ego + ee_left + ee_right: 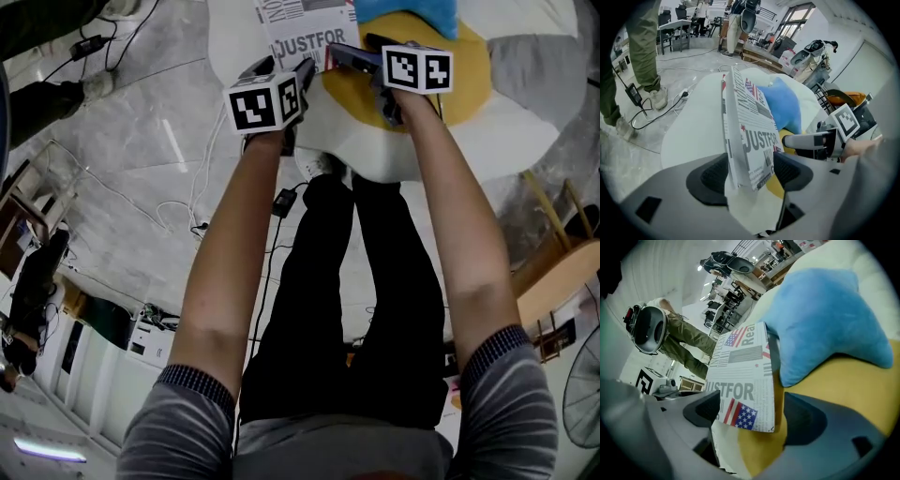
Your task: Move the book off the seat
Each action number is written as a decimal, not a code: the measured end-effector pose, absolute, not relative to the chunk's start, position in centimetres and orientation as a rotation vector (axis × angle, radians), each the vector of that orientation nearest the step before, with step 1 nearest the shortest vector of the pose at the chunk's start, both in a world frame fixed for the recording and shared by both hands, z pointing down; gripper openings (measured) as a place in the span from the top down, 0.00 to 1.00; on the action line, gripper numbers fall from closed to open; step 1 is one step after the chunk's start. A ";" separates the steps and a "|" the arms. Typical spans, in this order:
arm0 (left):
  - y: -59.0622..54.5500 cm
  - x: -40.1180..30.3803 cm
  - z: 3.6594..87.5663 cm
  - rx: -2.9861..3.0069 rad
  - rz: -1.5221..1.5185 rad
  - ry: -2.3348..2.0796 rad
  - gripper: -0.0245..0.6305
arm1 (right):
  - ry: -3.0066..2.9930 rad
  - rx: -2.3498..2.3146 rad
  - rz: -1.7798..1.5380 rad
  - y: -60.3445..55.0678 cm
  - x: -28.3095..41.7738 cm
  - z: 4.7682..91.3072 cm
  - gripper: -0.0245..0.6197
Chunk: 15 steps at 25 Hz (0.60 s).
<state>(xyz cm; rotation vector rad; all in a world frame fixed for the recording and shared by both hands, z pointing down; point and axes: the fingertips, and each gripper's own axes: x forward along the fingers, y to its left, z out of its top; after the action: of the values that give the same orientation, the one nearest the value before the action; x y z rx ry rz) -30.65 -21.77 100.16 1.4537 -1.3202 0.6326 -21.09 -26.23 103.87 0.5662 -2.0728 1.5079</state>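
The book point(305, 28), with a white newspaper-print cover reading "JUSTFOR", rests on the round white, yellow and grey seat point(469, 75) against a blue cushion point(408, 14). My left gripper point(305, 67) is at its near edge. In the left gripper view the book point(750, 126) stands edge-on between the jaws, and both pads look pressed against it point(750, 171). My right gripper point(361, 58) is just to the right. In the right gripper view the book's flag-printed corner point(743, 380) sits between wide-apart jaws point(752, 411) without touching either pad, and the blue cushion point(825, 319) lies behind it.
Cables and a power strip point(202, 197) trail over the marble floor left of the seat. A person in green trousers point(644, 47) stands nearby. A wooden chair point(562, 272) is at the right. My own legs point(356, 281) are directly below.
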 end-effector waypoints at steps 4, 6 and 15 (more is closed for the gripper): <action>-22.0 -30.6 101.1 1.446 0.632 -1.330 0.48 | -2.079 0.518 1.535 -25.9 -22.0 105.2 0.28; -22.1 -30.6 101.4 1.447 0.624 -1.321 0.47 | -2.080 0.486 1.555 -25.5 -22.8 105.6 0.28; -22.1 -30.9 100.4 1.453 0.579 -1.298 0.47 | -2.101 0.486 1.543 -24.8 -23.5 104.5 0.30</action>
<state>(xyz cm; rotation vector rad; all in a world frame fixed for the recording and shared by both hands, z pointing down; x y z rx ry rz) -30.87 -22.10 100.43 1.4531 -1.2982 0.5793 -23.48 -24.83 104.48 0.4858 -2.1008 1.5429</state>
